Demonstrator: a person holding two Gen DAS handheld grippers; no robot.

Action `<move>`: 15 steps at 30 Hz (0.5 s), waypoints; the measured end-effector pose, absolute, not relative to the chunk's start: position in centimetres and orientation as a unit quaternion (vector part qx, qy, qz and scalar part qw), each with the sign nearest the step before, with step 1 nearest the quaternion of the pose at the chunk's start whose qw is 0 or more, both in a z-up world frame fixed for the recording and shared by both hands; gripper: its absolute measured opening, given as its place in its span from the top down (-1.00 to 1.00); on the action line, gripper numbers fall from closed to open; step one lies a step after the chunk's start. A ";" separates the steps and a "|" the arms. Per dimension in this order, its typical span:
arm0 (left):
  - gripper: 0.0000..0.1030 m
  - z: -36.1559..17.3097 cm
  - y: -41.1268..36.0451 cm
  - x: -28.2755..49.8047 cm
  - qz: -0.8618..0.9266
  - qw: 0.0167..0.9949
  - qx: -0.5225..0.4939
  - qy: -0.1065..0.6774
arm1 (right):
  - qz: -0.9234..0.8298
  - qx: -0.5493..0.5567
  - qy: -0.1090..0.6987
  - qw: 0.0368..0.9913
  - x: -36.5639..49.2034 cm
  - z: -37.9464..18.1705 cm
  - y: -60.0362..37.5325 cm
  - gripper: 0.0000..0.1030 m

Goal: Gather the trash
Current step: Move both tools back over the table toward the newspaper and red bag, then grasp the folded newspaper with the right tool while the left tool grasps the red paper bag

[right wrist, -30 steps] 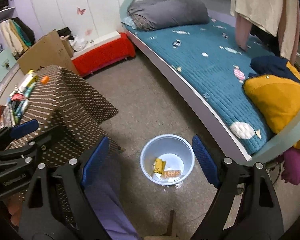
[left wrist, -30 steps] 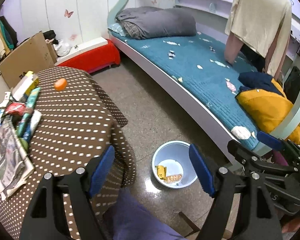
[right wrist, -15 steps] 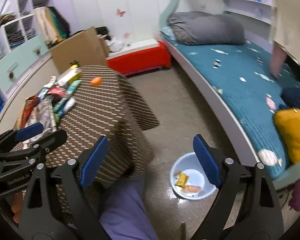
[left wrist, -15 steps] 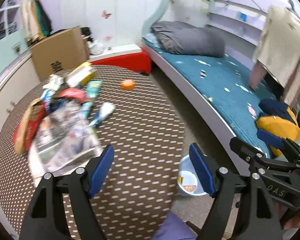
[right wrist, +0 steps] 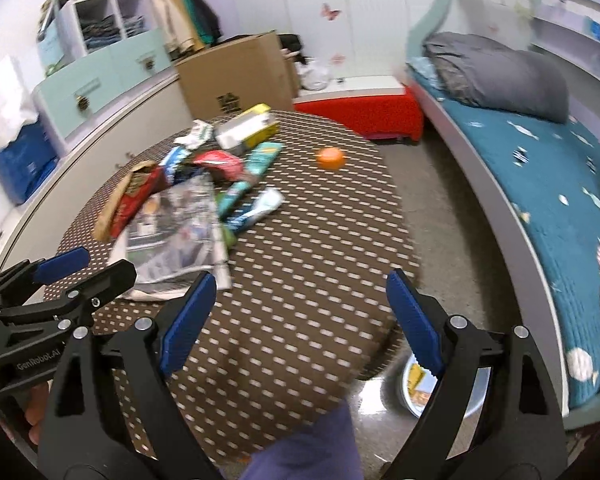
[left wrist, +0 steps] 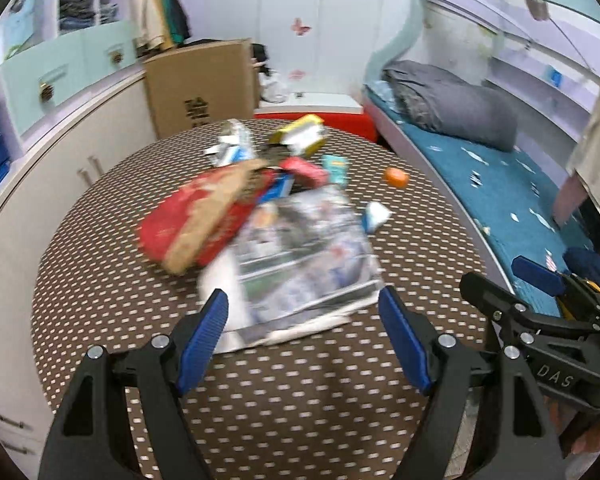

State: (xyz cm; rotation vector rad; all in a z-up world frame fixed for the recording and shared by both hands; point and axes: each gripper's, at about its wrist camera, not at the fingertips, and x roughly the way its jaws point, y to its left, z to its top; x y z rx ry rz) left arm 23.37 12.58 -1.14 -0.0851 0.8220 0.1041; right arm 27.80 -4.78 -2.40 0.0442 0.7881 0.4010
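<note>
Left hand-held gripper [left wrist: 303, 336]: I read its jaws as spread wide with nothing between them, hovering above the near edge of the worktop [left wrist: 300, 420]. Right hand-held gripper [right wrist: 298, 322]: jaws likewise spread wide and empty, above the worktop's near right edge.

Trash location: a pile covers the far left half of the worktop. A newspaper [left wrist: 300, 256] lies nearest to me, just beyond the left fingertips. A red bag [left wrist: 196, 216] lies at the newspaper's left, partly overlapping it. Behind these, toward the far edge, I see a yellow box [left wrist: 302, 136] and several wrappers; motion blur prevents me from identifying them further. In the right wrist view, teal tubes [right wrist: 252, 184] lie to the right of the newspaper.

An orange cap [right wrist: 330, 158] sits apart from the pile, toward the far right edge.

On the floor below the near right edge, a bin [right wrist: 460, 396] holds wrappers; the right finger partly covers it.
</note>
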 end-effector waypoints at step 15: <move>-0.50 -2.0 21.9 21.6 0.133 0.902 -0.096 0.400 | 0.264 -0.002 0.428 0.864 31.7 -4.5 3.2 -0.67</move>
